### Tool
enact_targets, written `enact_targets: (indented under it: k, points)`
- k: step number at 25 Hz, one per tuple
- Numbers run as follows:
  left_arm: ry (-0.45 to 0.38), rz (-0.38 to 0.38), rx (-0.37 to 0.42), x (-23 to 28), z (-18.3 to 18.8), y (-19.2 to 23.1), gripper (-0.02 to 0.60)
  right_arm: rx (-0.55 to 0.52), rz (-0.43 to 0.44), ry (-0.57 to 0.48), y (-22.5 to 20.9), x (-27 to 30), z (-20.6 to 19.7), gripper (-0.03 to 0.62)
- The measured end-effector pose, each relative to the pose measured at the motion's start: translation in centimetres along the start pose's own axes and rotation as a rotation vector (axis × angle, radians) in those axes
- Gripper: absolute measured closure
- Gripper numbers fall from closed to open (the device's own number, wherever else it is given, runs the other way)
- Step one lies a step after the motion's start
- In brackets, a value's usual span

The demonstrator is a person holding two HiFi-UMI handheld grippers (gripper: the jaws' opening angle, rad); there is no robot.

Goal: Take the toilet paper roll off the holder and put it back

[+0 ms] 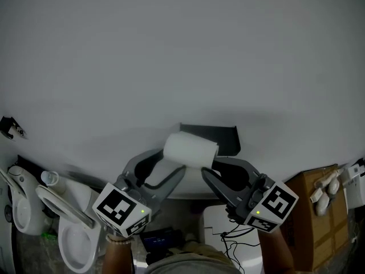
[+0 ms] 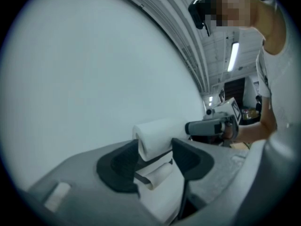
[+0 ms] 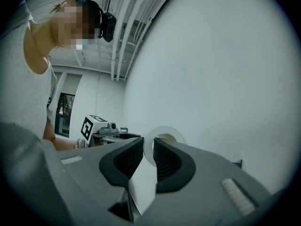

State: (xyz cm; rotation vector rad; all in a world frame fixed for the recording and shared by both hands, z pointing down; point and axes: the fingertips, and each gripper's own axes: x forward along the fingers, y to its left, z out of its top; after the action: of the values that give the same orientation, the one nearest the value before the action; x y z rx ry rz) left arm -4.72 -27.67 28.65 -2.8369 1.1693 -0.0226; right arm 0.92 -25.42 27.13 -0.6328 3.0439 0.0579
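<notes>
While left tool (image 1: 171, 164) gapes around the roll (image 1: 191, 149), right tool (image 1: 212, 168) pinches its rim.

Black holder (image 1: 223, 136) on white wall (image 1: 171, 50); toilet paper roll (image 1: 191, 150) just in front, contact unclear. On floor (image 1: 23, 254): toilet (image 1: 74, 236) left, cardboard box (image 1: 313, 221) right.

Toilet paper roll (image 2: 160, 132) between parted left gripper (image 2: 155, 146) jaws

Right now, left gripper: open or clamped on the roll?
Open. In its own view the left gripper stands with jaws wide either side of the toilet paper roll; the right gripper pinches the roll's end.
</notes>
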Motion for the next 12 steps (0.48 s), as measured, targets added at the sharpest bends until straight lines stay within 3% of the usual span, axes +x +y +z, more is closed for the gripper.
enact_targets:
  k: [12]
  points:
    - [0.037,0.286,0.037,-9.0,-0.2,2.4,0.388,0.000,0.192,0.012,5.7,6.0,-0.6,0.522]
